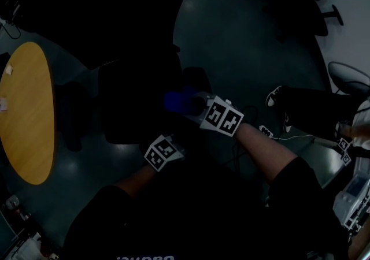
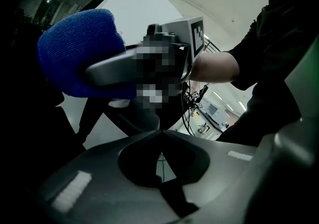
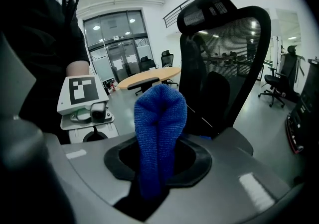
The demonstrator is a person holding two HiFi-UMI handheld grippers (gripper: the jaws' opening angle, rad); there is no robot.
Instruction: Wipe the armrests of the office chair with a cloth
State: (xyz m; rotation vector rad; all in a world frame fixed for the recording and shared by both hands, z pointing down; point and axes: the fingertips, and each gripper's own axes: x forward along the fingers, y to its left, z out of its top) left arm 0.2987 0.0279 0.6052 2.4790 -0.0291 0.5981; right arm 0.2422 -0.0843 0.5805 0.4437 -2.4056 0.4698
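Note:
A black office chair [image 1: 136, 100] stands in front of me, dim in the head view. Its mesh backrest [image 3: 234, 49] fills the right gripper view. My right gripper [image 3: 159, 143] is shut on a folded blue cloth [image 3: 160, 111]. The cloth [image 1: 180, 101] sits at the chair's right side, close to a dark armrest [image 1: 196, 78]; I cannot tell whether they touch. My left gripper [image 2: 159, 133] is shut with nothing between its jaws. It hangs just below the right gripper [image 1: 203, 108], near the seat's front. From the left gripper view the cloth [image 2: 79, 49] shows at upper left.
A round wooden table [image 1: 26, 114] stands to the left of the chair. Another person's shoes [image 1: 275, 96] and legs are on the floor to the right, with a cable and equipment near the right edge. More office chairs [image 3: 276, 86] stand farther off.

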